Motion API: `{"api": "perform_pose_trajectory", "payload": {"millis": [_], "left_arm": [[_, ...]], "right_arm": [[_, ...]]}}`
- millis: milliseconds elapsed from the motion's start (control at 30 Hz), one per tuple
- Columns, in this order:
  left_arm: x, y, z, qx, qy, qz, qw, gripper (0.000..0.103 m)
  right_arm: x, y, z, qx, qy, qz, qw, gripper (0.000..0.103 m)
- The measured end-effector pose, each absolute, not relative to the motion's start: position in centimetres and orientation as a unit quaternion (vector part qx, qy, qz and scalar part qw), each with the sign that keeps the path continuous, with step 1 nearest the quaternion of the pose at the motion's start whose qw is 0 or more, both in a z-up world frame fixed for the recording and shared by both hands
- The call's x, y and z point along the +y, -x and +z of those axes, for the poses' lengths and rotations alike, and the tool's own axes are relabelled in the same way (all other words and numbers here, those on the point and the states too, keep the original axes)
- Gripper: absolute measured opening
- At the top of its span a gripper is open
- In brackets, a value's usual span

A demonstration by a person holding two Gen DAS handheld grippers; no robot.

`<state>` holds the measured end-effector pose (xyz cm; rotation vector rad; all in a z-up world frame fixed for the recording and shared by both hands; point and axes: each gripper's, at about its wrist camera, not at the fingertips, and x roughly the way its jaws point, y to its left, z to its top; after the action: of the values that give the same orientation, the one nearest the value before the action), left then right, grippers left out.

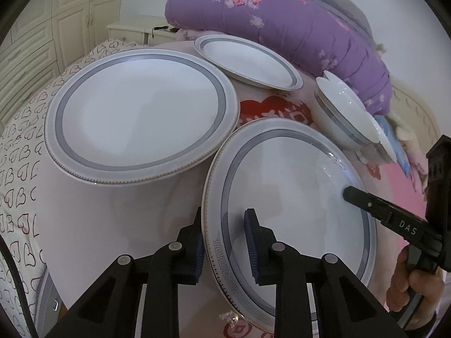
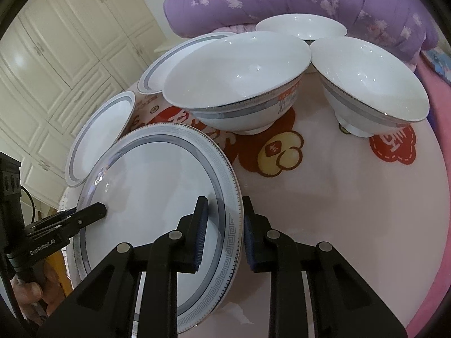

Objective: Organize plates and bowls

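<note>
Three plates (image 1: 141,115) (image 1: 248,62) (image 1: 293,197) and three bowls (image 2: 236,81) (image 2: 369,81) (image 2: 301,28) are visible.

A large white plate (image 1: 293,197) with a grey key-pattern rim lies nearest on the bed. A matching large plate (image 1: 141,115) sits beside it, touching its rim, with a smaller plate (image 1: 248,59) beyond. Three white bowls (image 2: 239,84) with grey bands stand upright, clustered behind.
</note>
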<state>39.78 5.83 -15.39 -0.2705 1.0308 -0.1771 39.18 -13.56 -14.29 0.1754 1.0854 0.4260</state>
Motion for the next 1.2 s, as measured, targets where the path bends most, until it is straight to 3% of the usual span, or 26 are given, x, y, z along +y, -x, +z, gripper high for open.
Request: {"api": "perform_pose_trajectory", "payload": {"millis": [800, 1200], "left_arm": [[10.3, -31.3, -11.5, 0.475, 0.153, -0.072, 0.864, 0.023], [12.0, -28.7, -11.3, 0.479, 0.157, -0.056, 0.861, 0.023]], "right_arm": [[-10.4, -32.5, -10.5, 0.502, -0.063, 0.21, 0.837, 0.023], [-8.2, -31.4, -11.4, 0.506, -0.051, 0.216, 0.833, 0.023]]}}
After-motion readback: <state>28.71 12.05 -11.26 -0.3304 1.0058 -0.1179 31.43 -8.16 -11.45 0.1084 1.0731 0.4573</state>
